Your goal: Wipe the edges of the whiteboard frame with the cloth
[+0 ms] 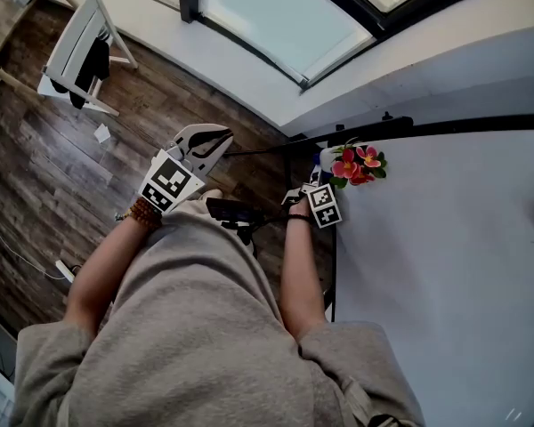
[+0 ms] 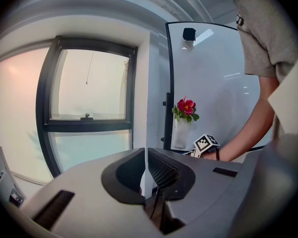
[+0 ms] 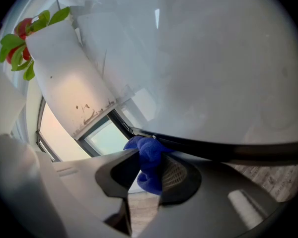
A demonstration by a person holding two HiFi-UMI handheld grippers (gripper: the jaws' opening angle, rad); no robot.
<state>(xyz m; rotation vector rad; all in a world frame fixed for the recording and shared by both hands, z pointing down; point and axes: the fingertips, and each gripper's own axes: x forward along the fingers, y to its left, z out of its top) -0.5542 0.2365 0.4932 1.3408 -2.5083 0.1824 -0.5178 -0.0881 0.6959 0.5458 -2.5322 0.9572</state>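
While the left hand-held gripper [image 2: 147, 177] hangs with jaws together and empty, the right hand-held gripper [image 3: 149, 175], the nearer one, clamps the fuzzy blue cloth [image 3: 146, 157] against the whiteboard's black frame edge [image 3: 223, 151], which runs rightward from it

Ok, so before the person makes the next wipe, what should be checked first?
1. Cloth gripped: ok. The right tongs are clamped on the blue cloth.
2. Cloth on the edge: ok, as far as it shows. The cloth's top meets the dark whiteboard frame.
3. Spare hand out of the way: ok. The left tongs are shut, hold nothing and are away from the board.
4. Path along the frame: not ok. The flower vase hangs right beside the frame, close to the right tongs.
5. Dirt left on the frame: cannot tell.
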